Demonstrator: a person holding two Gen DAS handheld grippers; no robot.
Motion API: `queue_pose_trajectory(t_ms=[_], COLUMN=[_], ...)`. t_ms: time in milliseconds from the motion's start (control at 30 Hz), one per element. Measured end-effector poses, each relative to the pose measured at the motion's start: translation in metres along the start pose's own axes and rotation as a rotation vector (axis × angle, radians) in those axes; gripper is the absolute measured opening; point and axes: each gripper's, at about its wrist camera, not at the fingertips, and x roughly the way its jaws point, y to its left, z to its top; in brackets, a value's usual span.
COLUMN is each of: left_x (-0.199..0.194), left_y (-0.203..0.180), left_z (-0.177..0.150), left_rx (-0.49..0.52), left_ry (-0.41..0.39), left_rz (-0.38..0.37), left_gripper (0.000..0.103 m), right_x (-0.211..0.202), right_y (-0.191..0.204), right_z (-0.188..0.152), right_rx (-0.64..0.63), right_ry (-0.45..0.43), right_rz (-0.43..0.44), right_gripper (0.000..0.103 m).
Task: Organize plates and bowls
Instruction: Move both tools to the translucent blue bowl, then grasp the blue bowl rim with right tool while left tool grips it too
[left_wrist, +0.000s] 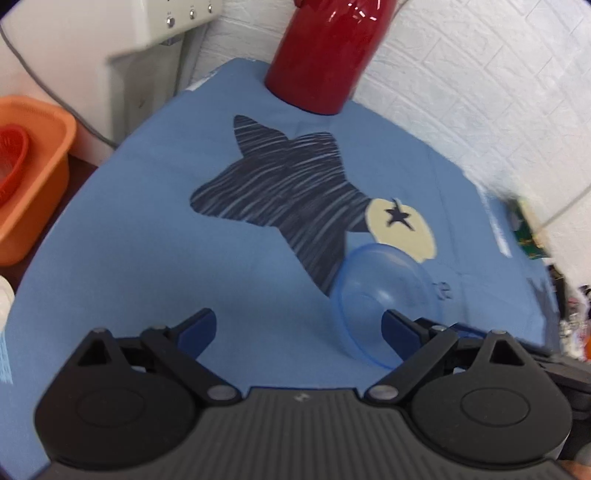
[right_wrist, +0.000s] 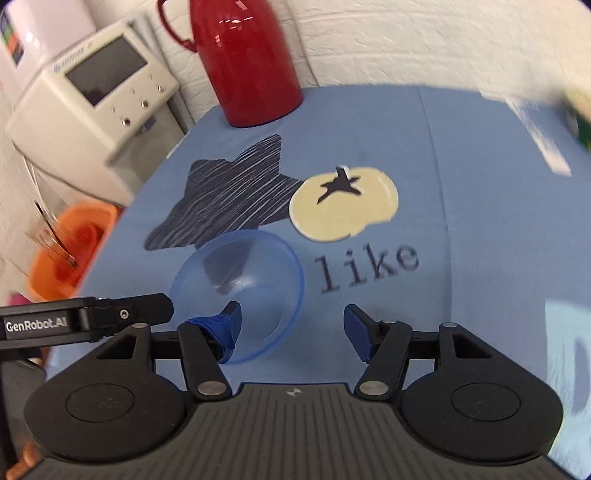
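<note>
Blue bowl tipped on the blue-clothed counter, rim raised toward right tool, probably for a rim pinch; both it and left tool spread apart, empty

Your left wrist camera sits low and close over the near edge of the blue cloth-covered bench, looking forward toward the white brick wall at the far edge. Your right wrist camera looks the same way from just beside it, equally near. Both views share the tall glossy red jug, the dark striped star print and the clear blue plastic bowl.
</note>
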Motion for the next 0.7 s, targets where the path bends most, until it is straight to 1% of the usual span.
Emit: queue_pose_trajectory(t_ms=[67, 100, 167, 200, 267, 300, 333, 367, 400, 433, 467, 533, 600, 633, 700], left_x=[0.01, 0.014, 0.022, 0.022, 0.022, 0.021, 0.021, 0.022, 0.022, 0.022, 0.022, 0.021, 0.02, 0.02, 0.021], left_y=[0.001, 0.001, 0.003, 0.003, 0.004, 0.003, 0.002, 0.0, -0.002, -0.002, -0.001, 0.001, 0.0, 0.0, -0.001], left_z=[0.001, 0.001, 0.001, 0.001, 0.001, 0.001, 0.002, 0.002, 0.002, 0.003, 0.003, 0.002, 0.002, 0.002, 0.002], left_rx=[0.005, 0.006, 0.005, 0.01, 0.023, 0.034, 0.052, 0.064, 0.063, 0.062, 0.058, 0.052, 0.055, 0.055, 0.061], left_ry=[0.001, 0.006, 0.021, 0.004, -0.013, -0.022, -0.019, -0.012, -0.011, -0.013, -0.013, -0.007, 0.0, 0.001, 0.0], left_rz=[0.026, 0.027, 0.031, 0.038, 0.067, 0.075, 0.065, 0.057, 0.06, 0.071, 0.062, 0.044, 0.041, 0.039, 0.04], left_gripper=[0.094, 0.094, 0.094, 0.093, 0.085, 0.062, 0.042, 0.042, 0.032, 0.031, 0.031, 0.032, 0.032, 0.032, 0.032], right_x=[0.011, 0.017, 0.023, 0.024, 0.023, 0.022, 0.02, 0.02, 0.019, 0.017, 0.016, 0.015, 0.018, 0.017, 0.016], right_y=[0.001, -0.002, -0.005, -0.007, -0.01, -0.012, -0.011, -0.006, 0.002, 0.007, 0.011, 0.02, 0.029, 0.029, 0.029], right_z=[0.003, 0.005, 0.006, 0.006, 0.006, 0.004, 0.003, 0.003, 0.004, 0.005, 0.007, 0.009, 0.008, 0.007, 0.004], right_rx=[-0.047, -0.048, -0.035, -0.036, -0.025, 0.001, 0.024, 0.028, 0.007, -0.021, -0.047, -0.108, -0.192, -0.214, -0.214], right_ry=[0.017, 0.037, 0.053, 0.043, 0.026, 0.022, 0.021, 0.027, 0.028, 0.019, 0.013, -0.001, -0.006, 0.001, 0.014], right_rz=[-0.033, -0.029, -0.005, 0.014, 0.08, 0.135, 0.184, 0.217, 0.202, 0.173, 0.146, 0.052, -0.047, -0.054, -0.019], right_gripper=[0.048, 0.048, 0.047, 0.046, 0.045, 0.045, 0.045, 0.041, 0.041, 0.041, 0.043, 0.044, 0.044, 0.044, 0.043])
